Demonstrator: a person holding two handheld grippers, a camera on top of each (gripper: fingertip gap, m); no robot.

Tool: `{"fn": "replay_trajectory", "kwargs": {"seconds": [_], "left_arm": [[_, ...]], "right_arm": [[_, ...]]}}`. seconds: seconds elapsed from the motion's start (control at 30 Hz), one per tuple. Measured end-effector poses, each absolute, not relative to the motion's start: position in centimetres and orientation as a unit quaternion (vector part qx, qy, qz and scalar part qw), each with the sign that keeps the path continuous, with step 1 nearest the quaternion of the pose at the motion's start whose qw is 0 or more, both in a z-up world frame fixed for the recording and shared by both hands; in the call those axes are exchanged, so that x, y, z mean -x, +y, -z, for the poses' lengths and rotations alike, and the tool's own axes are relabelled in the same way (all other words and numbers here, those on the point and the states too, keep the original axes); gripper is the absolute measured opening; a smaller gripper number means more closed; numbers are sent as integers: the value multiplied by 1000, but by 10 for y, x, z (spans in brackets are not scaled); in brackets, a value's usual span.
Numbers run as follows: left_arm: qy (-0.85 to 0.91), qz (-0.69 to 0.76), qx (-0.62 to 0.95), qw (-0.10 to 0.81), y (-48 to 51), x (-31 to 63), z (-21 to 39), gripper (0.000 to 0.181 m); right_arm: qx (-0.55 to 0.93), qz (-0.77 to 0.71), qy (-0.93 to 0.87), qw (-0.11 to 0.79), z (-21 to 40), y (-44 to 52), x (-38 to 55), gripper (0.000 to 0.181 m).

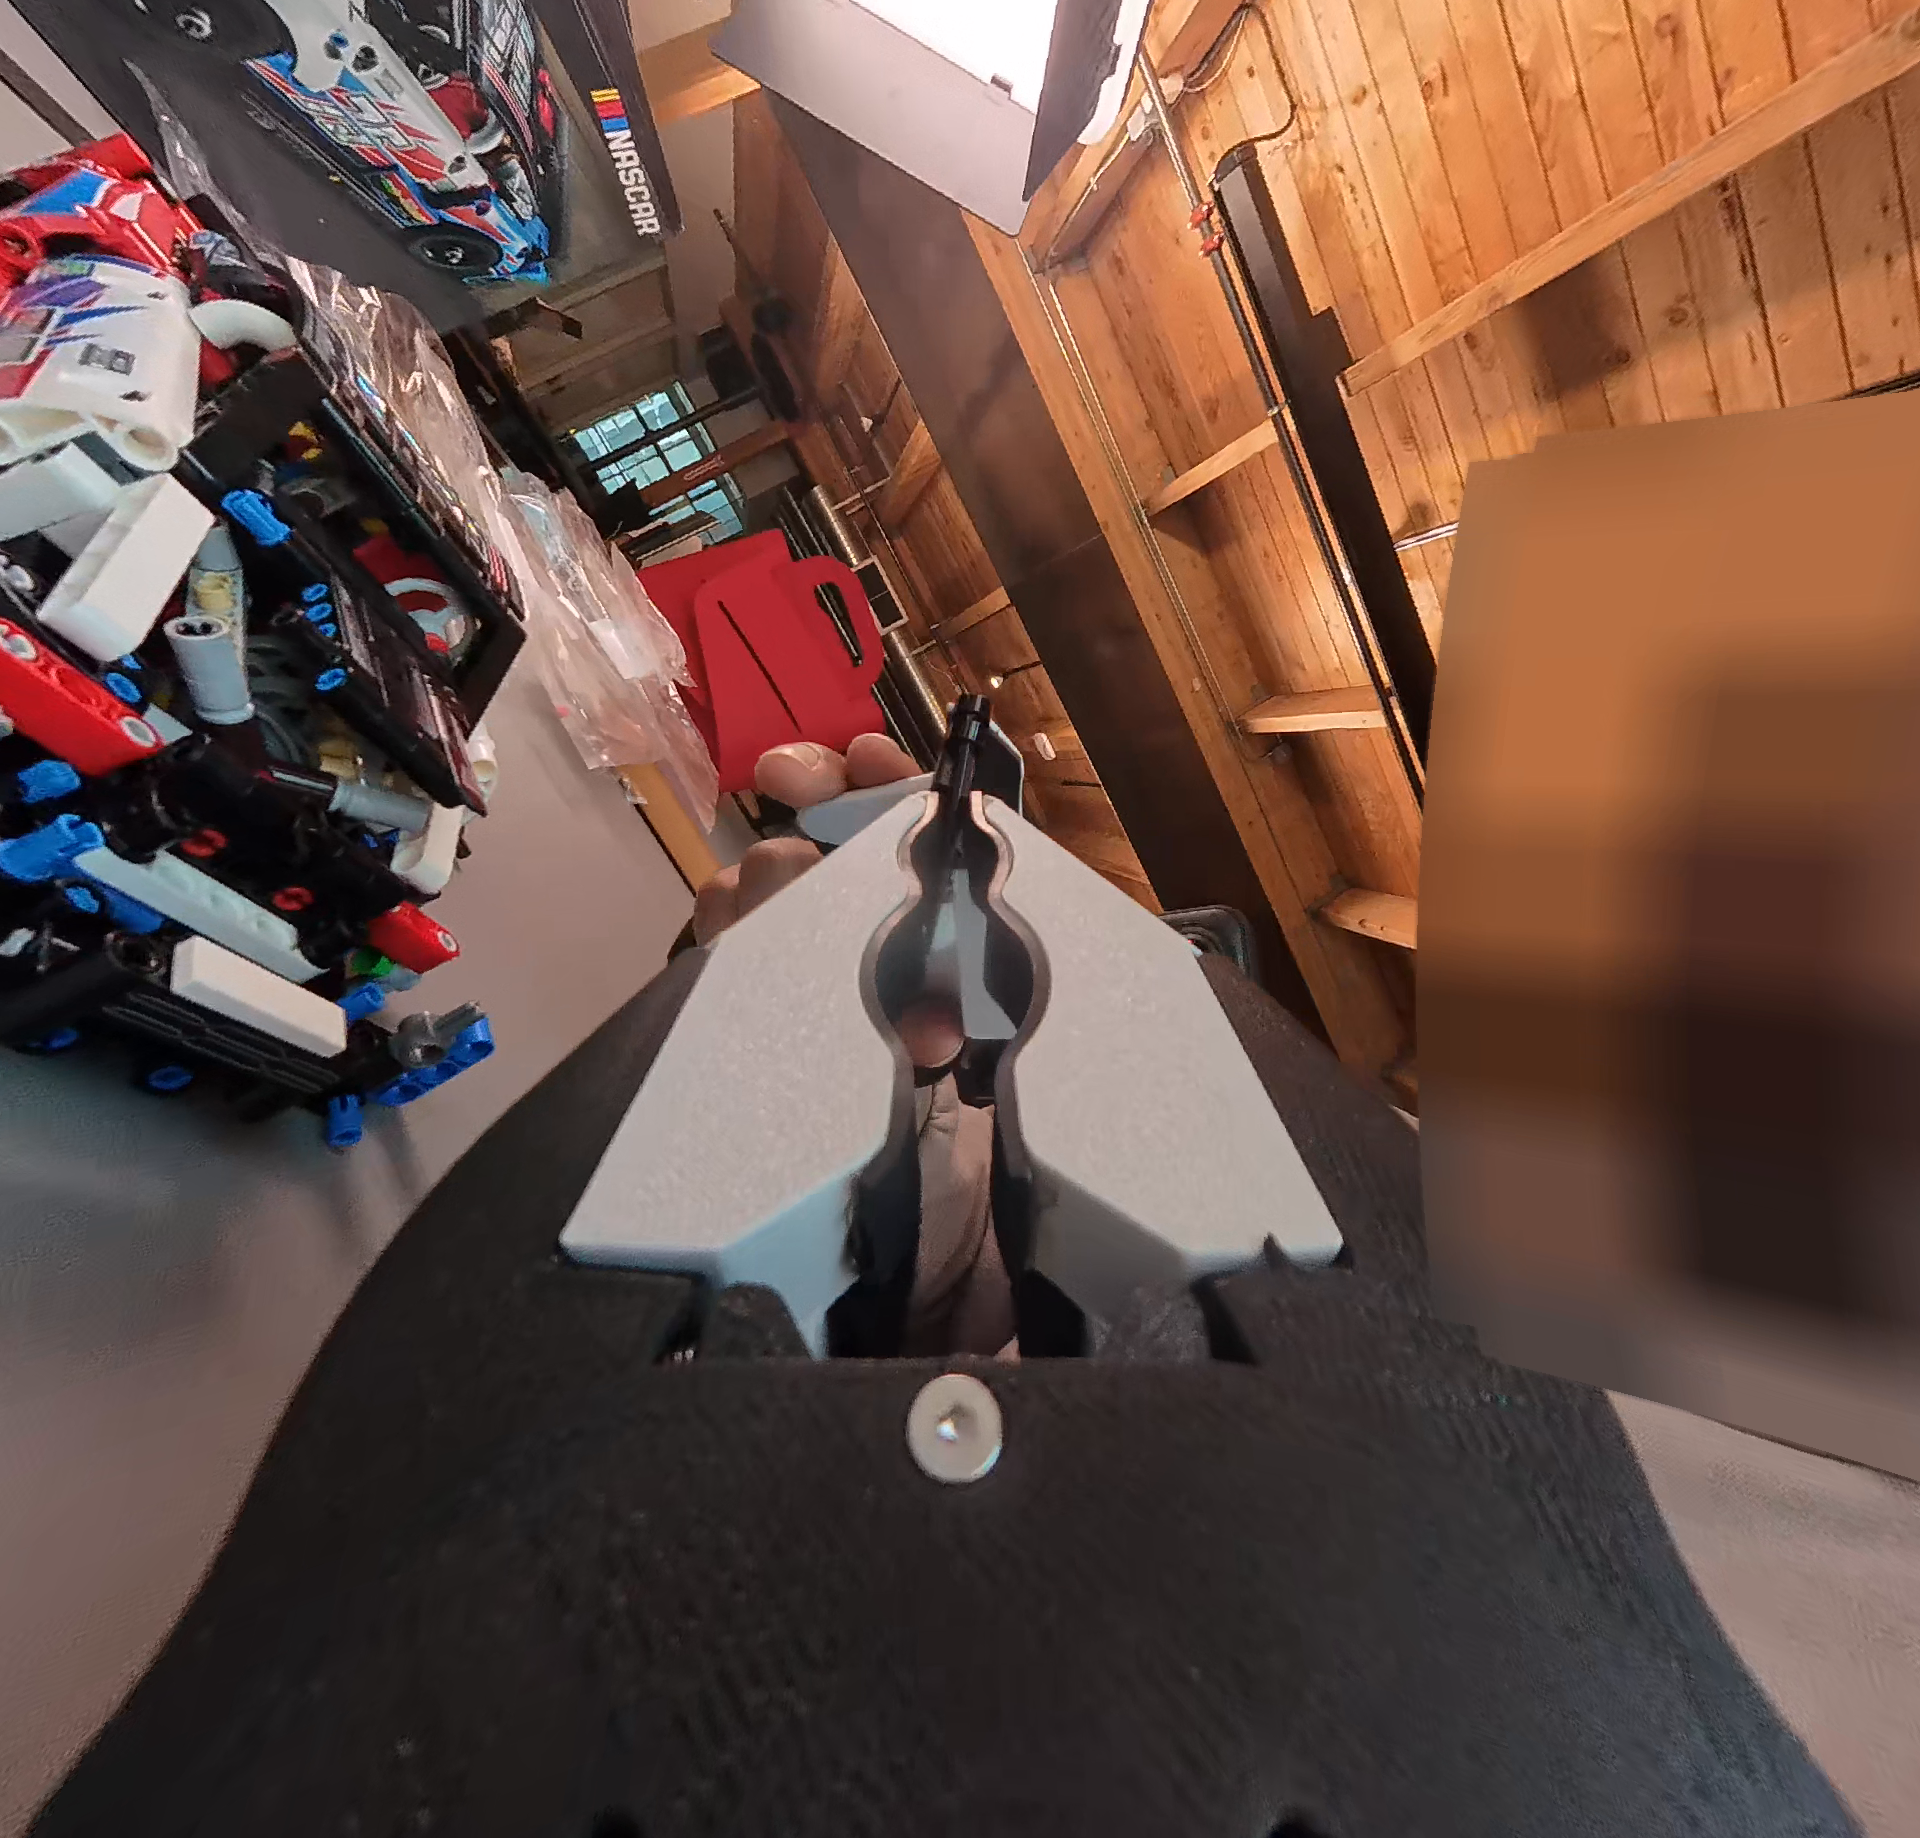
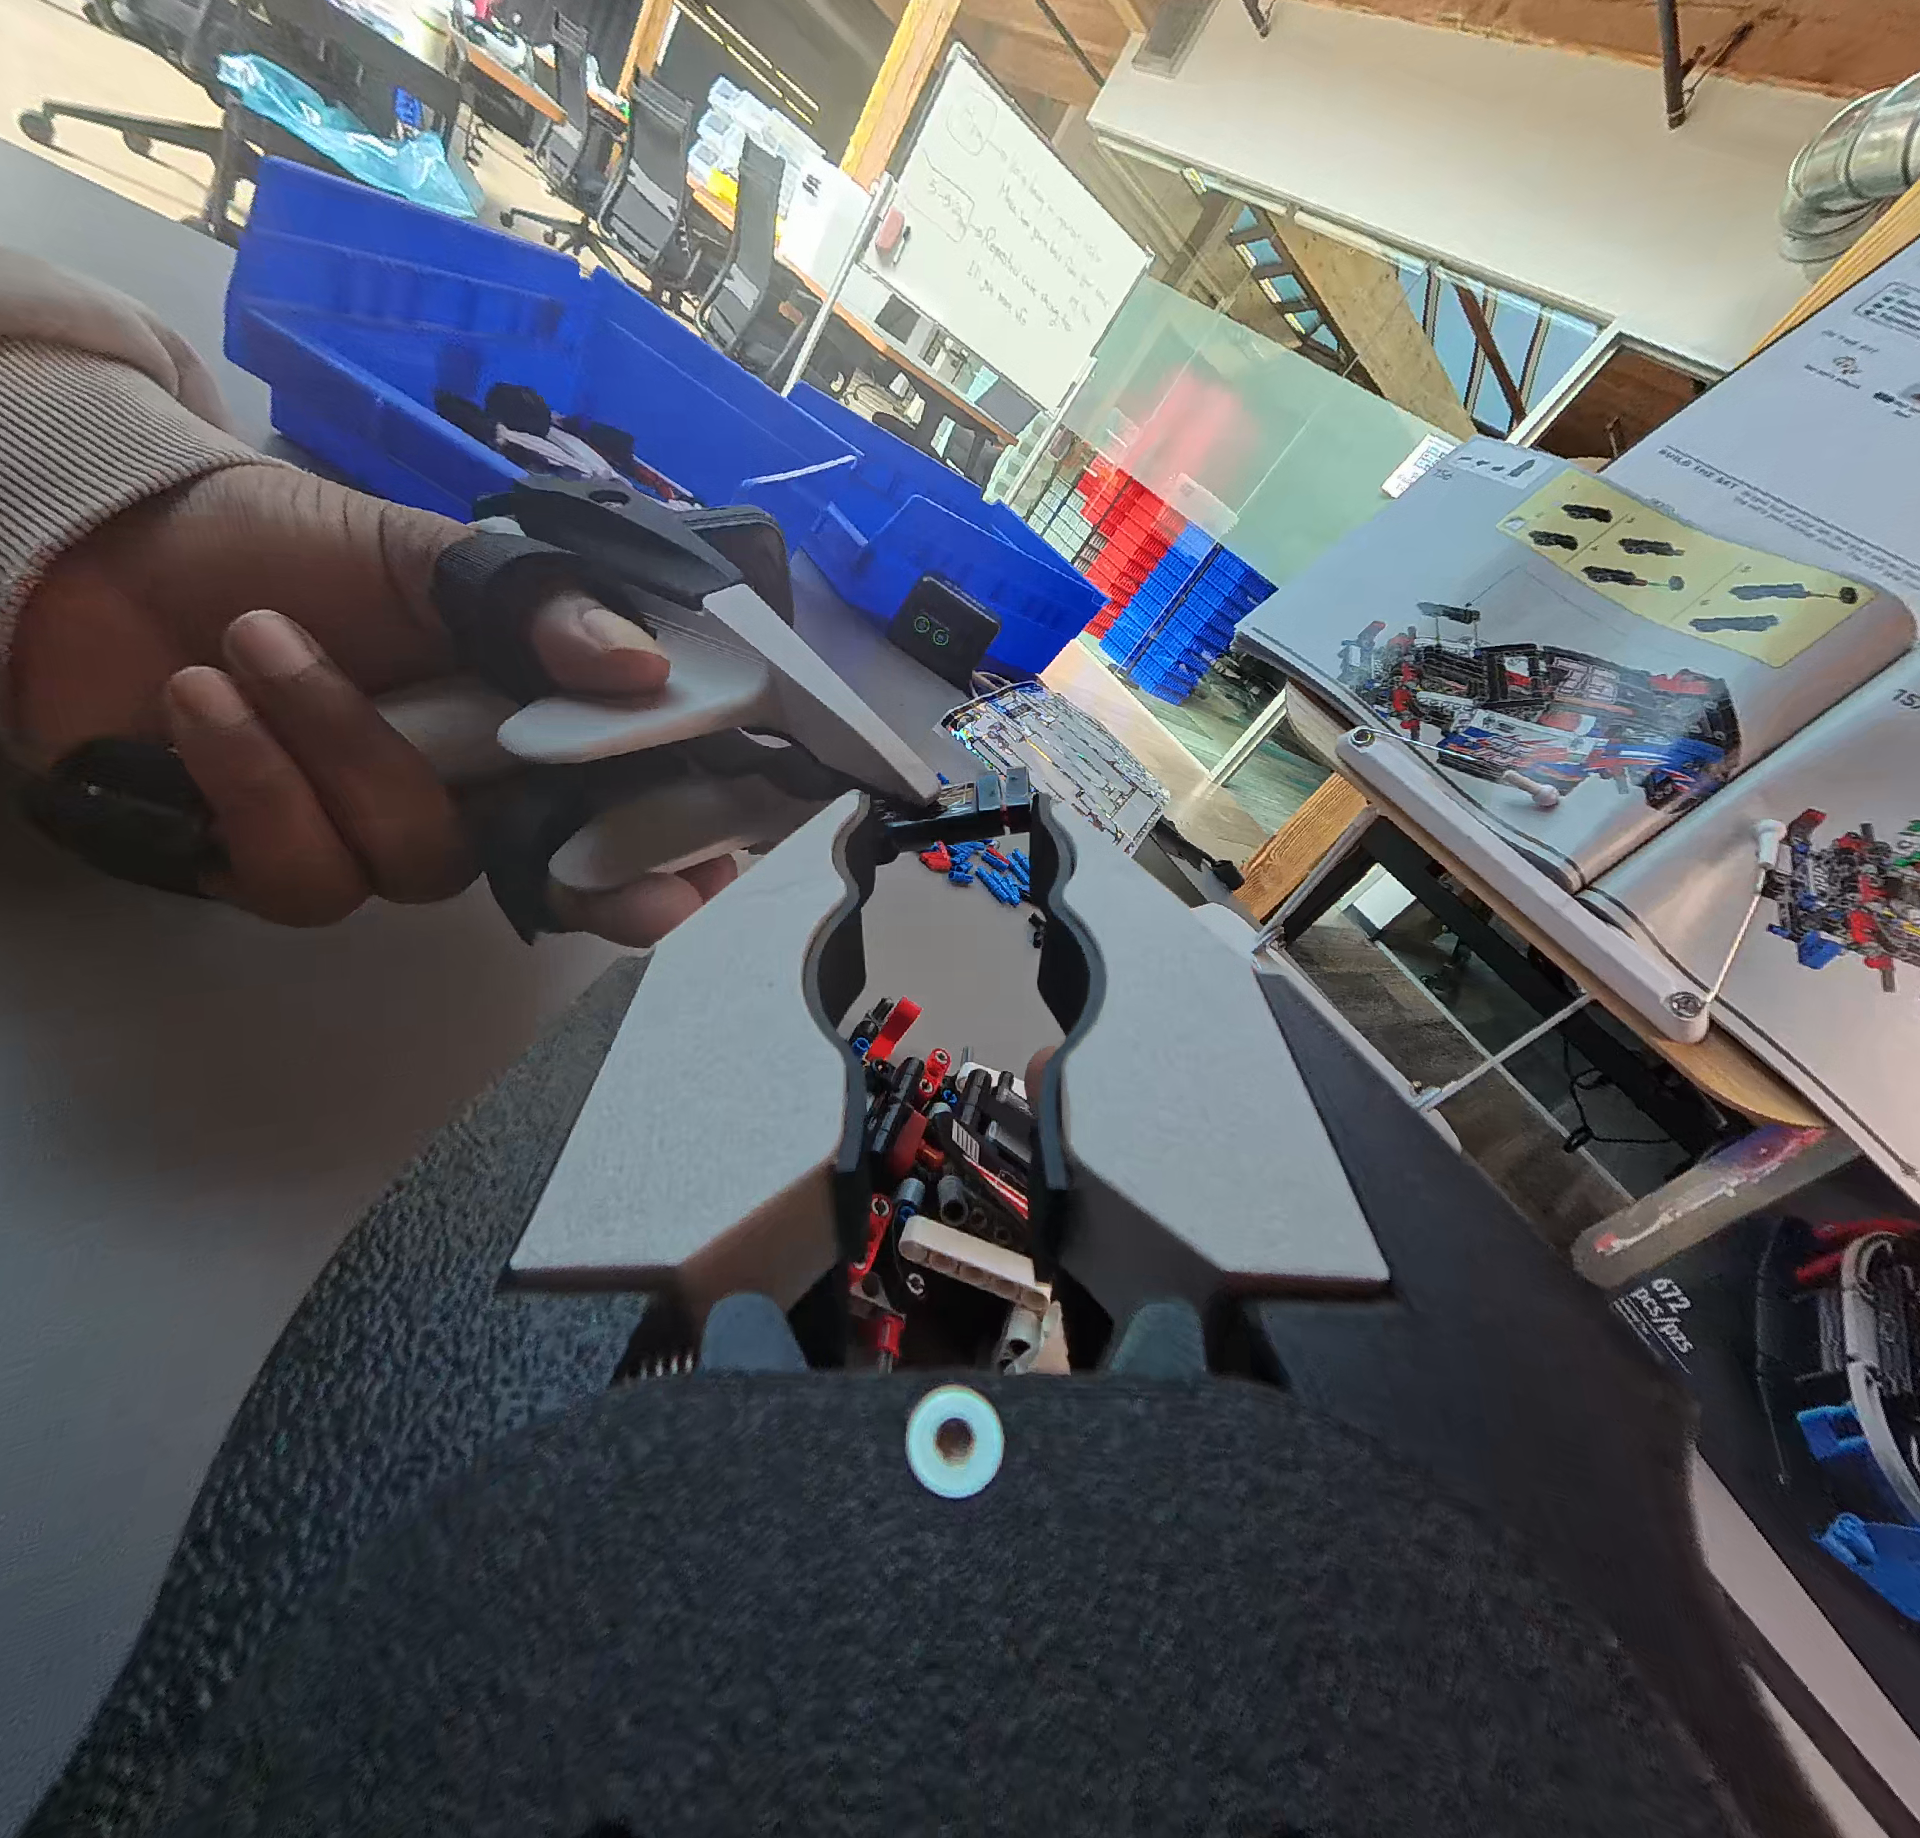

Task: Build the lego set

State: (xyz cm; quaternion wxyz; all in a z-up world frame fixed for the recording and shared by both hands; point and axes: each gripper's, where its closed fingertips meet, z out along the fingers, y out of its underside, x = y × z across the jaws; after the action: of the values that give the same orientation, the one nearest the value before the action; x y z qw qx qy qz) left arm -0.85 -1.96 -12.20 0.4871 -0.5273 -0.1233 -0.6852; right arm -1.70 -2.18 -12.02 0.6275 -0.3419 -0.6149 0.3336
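My left gripper [image 1: 958, 801] is shut on a thin black lego pin [image 1: 964, 739] that sticks out past its tips. In the right wrist view the left gripper [image 2: 925, 791] comes in from the left, held by a hand [image 2: 260, 666], and its tips meet my right gripper [image 2: 951, 817]. A short black lego piece [image 2: 971, 812] spans the right gripper's tips, which hold it crosswise. The part-built lego car [image 1: 208, 749], black, white, red and blue, stands on the grey table [image 1: 156, 1269] at the left.
The set's box [image 1: 343, 74] and clear plastic bags [image 1: 582, 625] lie behind the car. Blue bins [image 2: 623, 386] stand far left. An open instruction booklet [image 2: 1558, 625] rests on a stand at right. Loose blue and red pins [image 2: 977, 863] and a parts pile [image 2: 935, 1165] lie below. Less than 4 cm separates the two grippers' tips.
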Motion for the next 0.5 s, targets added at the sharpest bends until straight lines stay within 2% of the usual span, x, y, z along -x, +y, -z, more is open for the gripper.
{"fn": "replay_trajectory", "kwargs": {"seconds": [0.3, 0.5], "left_arm": [[-88, 662, 567, 483, -22, 2, 128, 0], [32, 511, 676, 530, -21, 0, 141, 0]], "right_arm": [[324, -304, -644, 623, 126, -24, 14, 26], [311, -280, -684, 597, 139, -24, 11, 27]]}}
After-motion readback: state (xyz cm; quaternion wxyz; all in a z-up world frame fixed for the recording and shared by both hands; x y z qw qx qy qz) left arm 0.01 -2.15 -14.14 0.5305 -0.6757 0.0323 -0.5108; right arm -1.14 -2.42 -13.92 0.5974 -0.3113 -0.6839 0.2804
